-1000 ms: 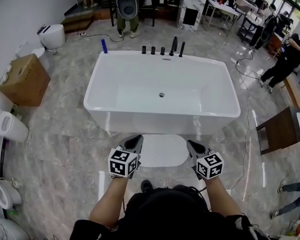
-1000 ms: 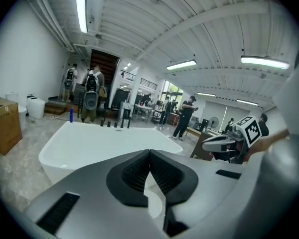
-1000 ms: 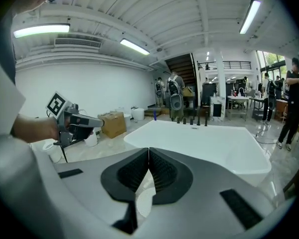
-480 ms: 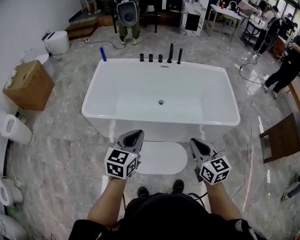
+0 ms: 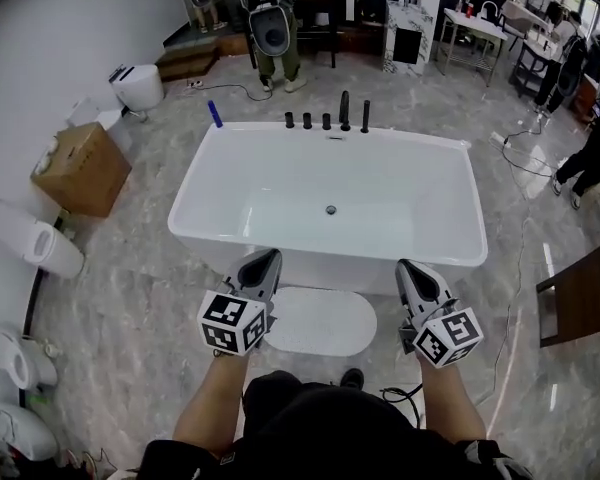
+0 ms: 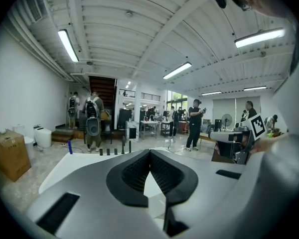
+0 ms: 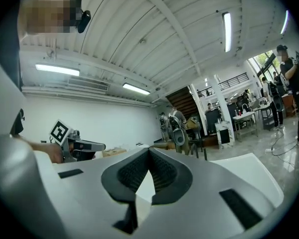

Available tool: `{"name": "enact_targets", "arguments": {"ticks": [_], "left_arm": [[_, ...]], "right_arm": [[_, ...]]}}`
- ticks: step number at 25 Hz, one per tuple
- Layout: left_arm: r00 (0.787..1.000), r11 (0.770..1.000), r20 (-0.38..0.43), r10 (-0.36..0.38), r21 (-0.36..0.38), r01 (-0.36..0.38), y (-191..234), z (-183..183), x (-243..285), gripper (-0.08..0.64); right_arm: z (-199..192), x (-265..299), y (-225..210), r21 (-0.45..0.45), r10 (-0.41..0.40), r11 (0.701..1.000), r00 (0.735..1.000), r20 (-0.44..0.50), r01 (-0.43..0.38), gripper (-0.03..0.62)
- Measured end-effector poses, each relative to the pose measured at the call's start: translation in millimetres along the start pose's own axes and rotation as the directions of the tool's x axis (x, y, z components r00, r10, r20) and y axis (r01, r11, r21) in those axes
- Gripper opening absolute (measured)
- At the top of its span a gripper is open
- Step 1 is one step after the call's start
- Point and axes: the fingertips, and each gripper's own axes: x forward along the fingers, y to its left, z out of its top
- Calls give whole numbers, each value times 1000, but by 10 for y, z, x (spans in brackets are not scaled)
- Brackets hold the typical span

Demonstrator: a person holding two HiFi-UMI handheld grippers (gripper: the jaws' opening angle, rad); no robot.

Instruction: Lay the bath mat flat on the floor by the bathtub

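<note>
Your bath mat lies spread on the floor, right against the near side of the bathtub and about midway along that side. It is a plain white oblong with rounded corners. It looks flat, with no fold or curled edge that I can make out.

By its look it is soft and light. It would likely sag and fold if lifted at one point, and it may slide on the glossy stone floor. If it needs straightening, take it by the two short ends, one in each gripper, pinching the edge.

Your left gripper and right gripper are held up on the near side of the bathtub, one toward each end of the mat. Both have their fingers clenched together on nothing.
</note>
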Motion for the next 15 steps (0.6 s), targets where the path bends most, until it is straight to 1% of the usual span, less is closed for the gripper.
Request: {"name": "enact_targets", "arguments": {"ticks": [4,6,8,10,12,15], "left_arm": [[1000,1000,8,-10,14,10,-102,91,158,11],[1000,999,15,-26,19,26,-110,151,217,11],[999,998,24,-39,42,38,-104,226,236,11],[999,997,35,-35,66,32,-45,267,235,11],[999,998,39,-21,67,19,62,263,245,11],[999,998,44,-7,65,5,250,295,231,11]], "right_arm": [[45,-35,-155,-8,-12,1000,1000,10,12,13],[170,-102,-251,2,-56,998,998,42,56,12],[305,-163,-341,10,-96,995,993,69,95,12],[371,-170,-372,-17,-110,994,991,73,112,12],[403,-143,-376,-61,-120,990,990,69,124,12],[490,-82,-325,-96,-136,985,987,80,143,12]]}}
